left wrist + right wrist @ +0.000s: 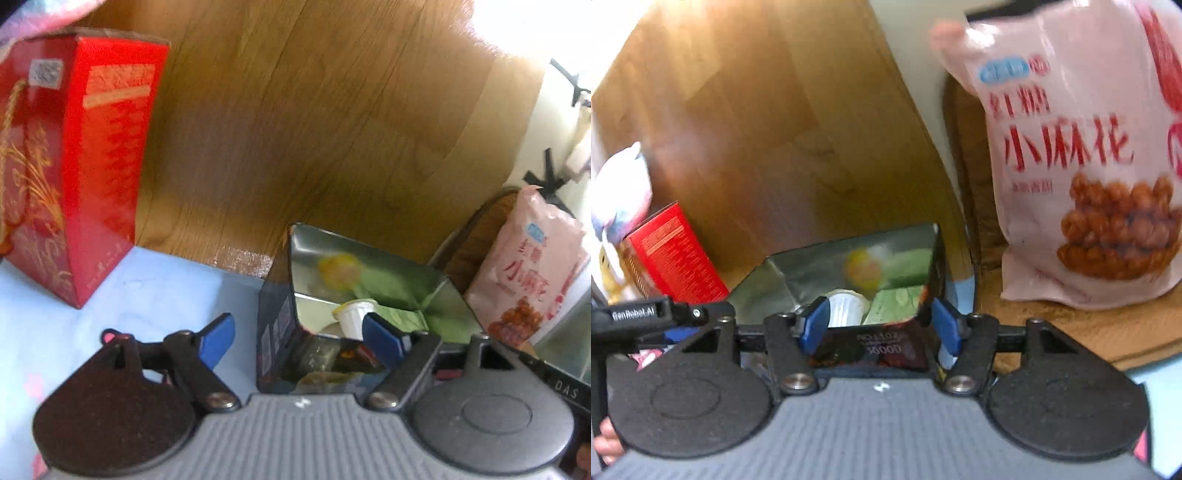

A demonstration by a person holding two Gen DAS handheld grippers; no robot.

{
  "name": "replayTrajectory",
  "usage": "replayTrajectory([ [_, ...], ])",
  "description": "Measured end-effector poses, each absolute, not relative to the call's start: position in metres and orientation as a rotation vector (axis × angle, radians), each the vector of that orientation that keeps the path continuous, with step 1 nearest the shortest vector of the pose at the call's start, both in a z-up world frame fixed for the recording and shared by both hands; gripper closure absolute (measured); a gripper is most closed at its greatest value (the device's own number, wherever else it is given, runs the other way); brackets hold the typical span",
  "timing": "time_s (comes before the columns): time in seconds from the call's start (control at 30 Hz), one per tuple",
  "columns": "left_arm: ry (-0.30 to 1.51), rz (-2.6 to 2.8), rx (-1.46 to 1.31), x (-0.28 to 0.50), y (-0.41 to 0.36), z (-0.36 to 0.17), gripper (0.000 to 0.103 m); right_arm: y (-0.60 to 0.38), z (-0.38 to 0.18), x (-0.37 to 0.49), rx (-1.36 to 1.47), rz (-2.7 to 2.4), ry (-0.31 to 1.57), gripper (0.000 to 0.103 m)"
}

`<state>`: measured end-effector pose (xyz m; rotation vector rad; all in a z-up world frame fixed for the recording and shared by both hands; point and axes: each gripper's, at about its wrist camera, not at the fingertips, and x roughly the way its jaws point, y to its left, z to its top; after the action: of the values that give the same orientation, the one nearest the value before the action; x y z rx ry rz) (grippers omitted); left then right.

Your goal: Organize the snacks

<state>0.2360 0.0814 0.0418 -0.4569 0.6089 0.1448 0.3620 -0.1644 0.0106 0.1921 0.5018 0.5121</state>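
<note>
Now, by parts:

Left gripper [299, 338]: jaws spread wide, nothing pinched. Its right blue pad sits just beside a small white cup [354, 315]; whether they touch I cannot tell. Its left pad hangs over bare pale blue tabletop [147, 291].

Right gripper [879, 325]: jaws spread, straddling the near wall of the dark box [879, 350]; both pads stand clear of the box's sides, pressing on nothing.

Open snack box [280, 332]: dark outside, shiny foil lining inside, top open. It holds the white cup, a green packet [897, 302] and some blurred wrappers.

Red carton [92, 166]: upright at the left, well apart from the open box, with free tabletop between them.

Pink snack bag [1082, 166]: stands upright to the right of the open box, on a brown surface beside the blue top.

Wooden panel [295, 129]: rises right behind the open box and the red carton, closing off the far edge.

Room to move: open at the left of the snack box; tight at its back and right.
</note>
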Motion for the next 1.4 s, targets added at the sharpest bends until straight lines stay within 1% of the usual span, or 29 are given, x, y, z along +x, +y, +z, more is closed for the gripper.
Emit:
replayTrajectory([
  [0.1, 0.555, 0.142, -0.436, 0.206, 0.091, 0.05, 0.015, -0.169, 0.02, 0.333, 0.17, 0.523, 0.43, 0.04],
  [0.2, 0.548, 0.144, -0.465, 0.177, 0.106, 0.048, 0.015, -0.16, 0.024, 0.293, 0.061, 0.669, 0.404, 0.04],
  [0.23, 0.555, 0.142, -0.489, 0.168, 0.112, 0.046, 0.015, -0.15, 0.022, 0.276, -0.012, 0.729, 0.391, 0.04],
  [0.3, 0.573, 0.132, -0.546, 0.153, 0.121, 0.04, 0.016, -0.131, 0.015, 0.246, -0.152, 0.813, 0.372, 0.04],
  [0.4, 0.592, 0.116, -0.603, 0.135, 0.124, 0.031, 0.017, -0.107, 0.001, 0.223, -0.268, 0.878, 0.38, 0.041],
  [0.53, 0.608, 0.048, -0.655, 0.126, 0.115, 0.024, 0.017, -0.085, -0.012, 0.219, -0.38, 0.849, 0.346, 0.04],
  [0.63, 0.636, -0.012, -0.655, 0.137, 0.103, 0.018, 0.017, -0.08, -0.013, 0.227, -0.401, 0.854, 0.37, 0.04],
  [0.77, 0.682, -0.024, -0.647, 0.151, 0.091, 0.006, 0.018, -0.07, -0.024, 0.232, -0.495, 0.815, 0.375, 0.04],
  [1.0, 0.668, -0.04, -0.662, 0.153, 0.089, 0.004, 0.018, -0.047, -0.036, 0.232, -0.652, 0.82, 0.3, 0.036],
  [1.07, 0.67, -0.041, -0.659, 0.153, 0.089, 0.005, 0.018, -0.04, -0.038, 0.232, -0.677, 0.843, 0.282, 0.045],
  [1.13, 0.66, -0.04, -0.668, 0.149, 0.092, 0.007, 0.018, -0.037, -0.04, 0.229, -0.678, 0.836, 0.255, 0.062],
  [1.23, 0.609, -0.025, -0.694, 0.135, 0.102, 0.015, 0.018, -0.046, -0.03, 0.228, -0.6, 0.819, 0.252, 0.07],
  [1.27, 0.594, -0.017, -0.702, 0.131, 0.106, 0.017, 0.015, -0.054, -0.022, 0.227, -0.54, 0.817, 0.256, 0.07],
  [1.3, 0.57, -0.033, -0.72, 0.126, 0.11, 0.019, 0.006, -0.062, -0.013, 0.226, -0.487, 0.818, 0.257, 0.071],
  [1.4, 0.507, -0.118, -0.777, 0.112, 0.113, 0.027, 0.003, -0.089, 0.015, 0.215, -0.31, 0.862, 0.282, 0.071],
])
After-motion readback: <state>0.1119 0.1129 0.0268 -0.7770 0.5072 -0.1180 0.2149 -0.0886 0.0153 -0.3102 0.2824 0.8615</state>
